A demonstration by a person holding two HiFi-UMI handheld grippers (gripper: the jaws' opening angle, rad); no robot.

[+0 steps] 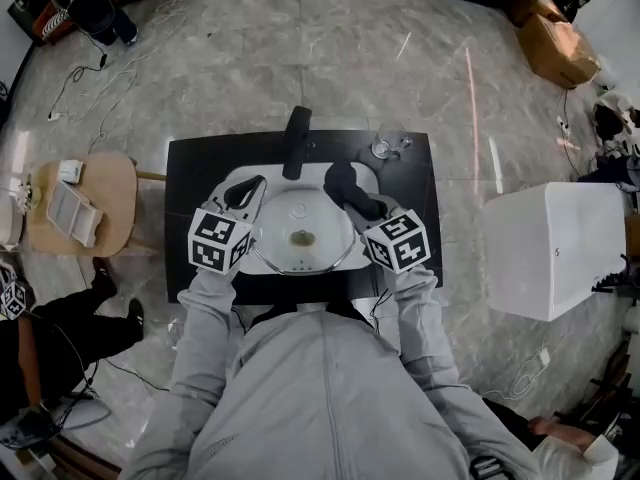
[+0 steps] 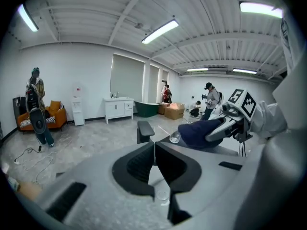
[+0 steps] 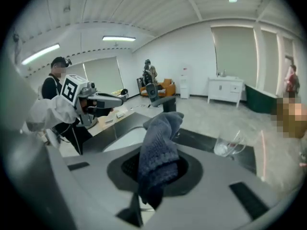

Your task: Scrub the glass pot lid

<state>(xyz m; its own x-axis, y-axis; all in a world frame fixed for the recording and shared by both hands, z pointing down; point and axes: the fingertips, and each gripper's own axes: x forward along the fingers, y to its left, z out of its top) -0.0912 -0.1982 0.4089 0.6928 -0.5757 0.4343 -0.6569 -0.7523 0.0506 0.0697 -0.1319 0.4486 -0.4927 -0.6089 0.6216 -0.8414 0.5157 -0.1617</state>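
Note:
The round glass lid (image 1: 303, 230) lies flat over a white pan (image 1: 232, 182) on the black table (image 1: 190, 218), its knob (image 1: 301, 238) at the middle. My left gripper (image 1: 247, 192) rests by the lid's upper left rim. Its jaws are shut tip to tip (image 2: 154, 147), and nothing shows between them. My right gripper (image 1: 362, 206) is at the lid's upper right rim, shut on a dark blue cloth (image 1: 345, 182). The cloth (image 3: 159, 150) bulges up from between the jaws and hides the tips. The left gripper view shows the cloth (image 2: 196, 132) to the right.
The pan's black handle (image 1: 297, 140) points to the table's far edge. A small clear glass (image 1: 381, 149) stands at the back right. A wooden stool (image 1: 105, 203) with small items stands left of the table. A white box (image 1: 558, 250) stands to the right. Cables lie on the floor.

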